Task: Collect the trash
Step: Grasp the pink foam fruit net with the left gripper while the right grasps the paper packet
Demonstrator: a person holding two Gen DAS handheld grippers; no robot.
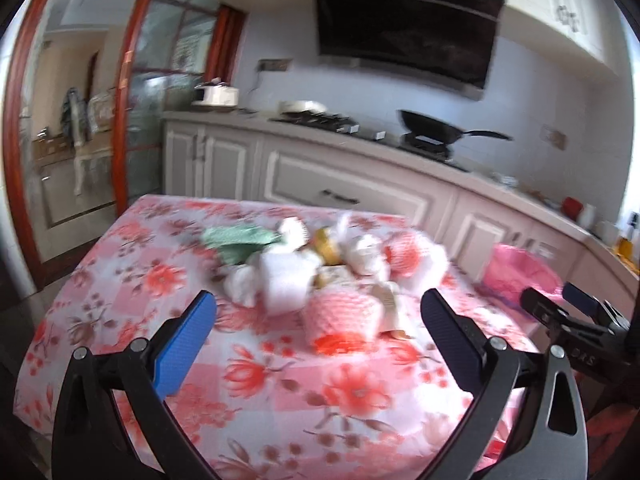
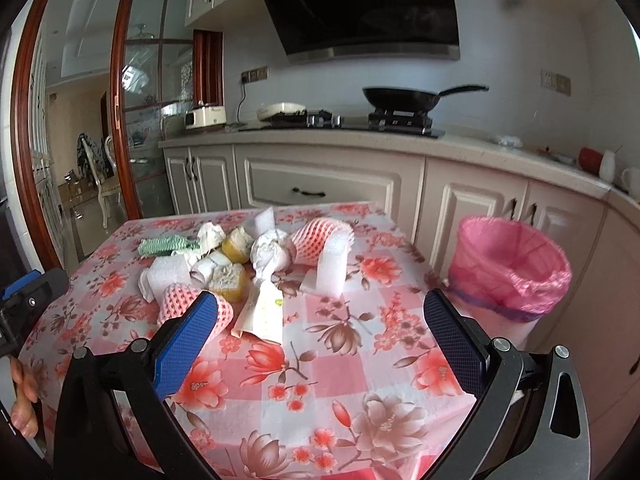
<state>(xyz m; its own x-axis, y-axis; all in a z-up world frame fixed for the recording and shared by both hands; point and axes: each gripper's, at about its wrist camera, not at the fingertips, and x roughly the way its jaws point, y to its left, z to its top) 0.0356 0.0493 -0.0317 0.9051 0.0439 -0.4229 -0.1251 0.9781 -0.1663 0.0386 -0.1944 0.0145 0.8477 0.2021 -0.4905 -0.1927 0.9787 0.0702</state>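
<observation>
both grippers, left (image 1: 318, 324) and right (image 2: 320, 322), are spread wide and hold nothing, hovering over a flowered tablecloth (image 2: 340, 360). the trash pile (image 2: 248, 264) lies mid-table ahead. a pink-lined bin (image 2: 512, 268) stands beside the table's right edge.

Left gripper (image 1: 318, 336) level, jaws spread wide, empty, right gripper (image 2: 320, 332) beside it, jaws likewise wide
</observation>
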